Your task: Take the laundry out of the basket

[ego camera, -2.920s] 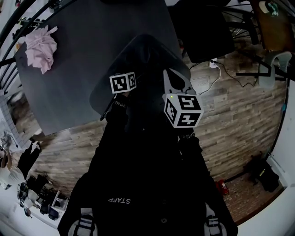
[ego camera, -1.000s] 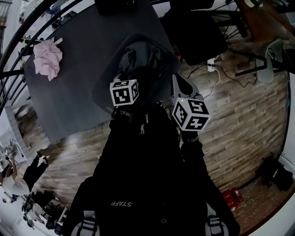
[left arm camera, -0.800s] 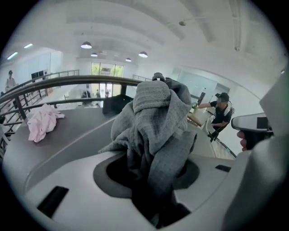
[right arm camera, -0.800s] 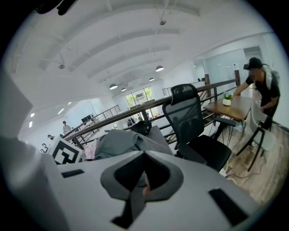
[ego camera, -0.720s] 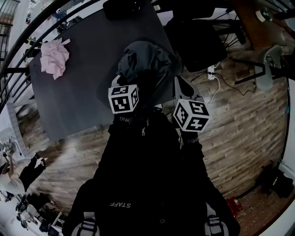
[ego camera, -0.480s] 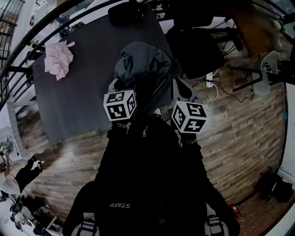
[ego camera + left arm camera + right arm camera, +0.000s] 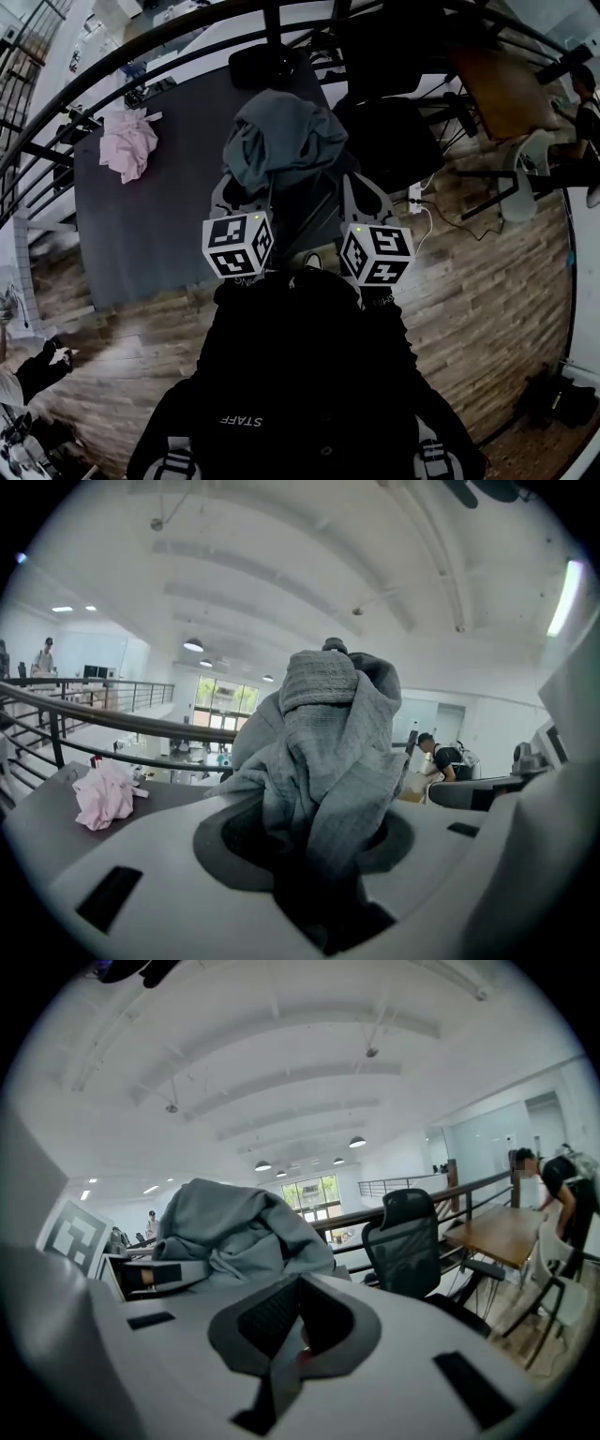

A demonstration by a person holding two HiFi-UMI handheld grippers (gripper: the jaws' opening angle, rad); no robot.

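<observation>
Nearest the person's dark-sleeved arms, the left gripper (image 7: 314, 860) has its jaws clamped on a bunched fold of the grey sweatshirt (image 7: 281, 141), which rises in a crumpled heap beyond the jaws and drapes down on both sides of them. Just to its right, the right gripper (image 7: 298, 1321) has its jaws together with nothing between them, apart from the cloth and giving it no support. Below and beyond the raised garment lies the dark worktop (image 7: 150, 225); the basket itself cannot be made out under the hanging cloth, so whether the sweatshirt's lower end is wholly free of it cannot be told. Farther left on the worktop rests a crumpled pink garment (image 7: 129, 145), well apart from the grey one and likely already taken out. Beyond the worktop run a black railing (image 7: 94, 716) and, to the right, a black office chair (image 7: 405, 1241). The main risk is the single pinch: only a fold is gripped, and the weight of the loose cloth could pull it through the jaws and drop it back or onto the wooden floor. A trailing sleeve could also catch the basket rim and drag the basket along.
</observation>
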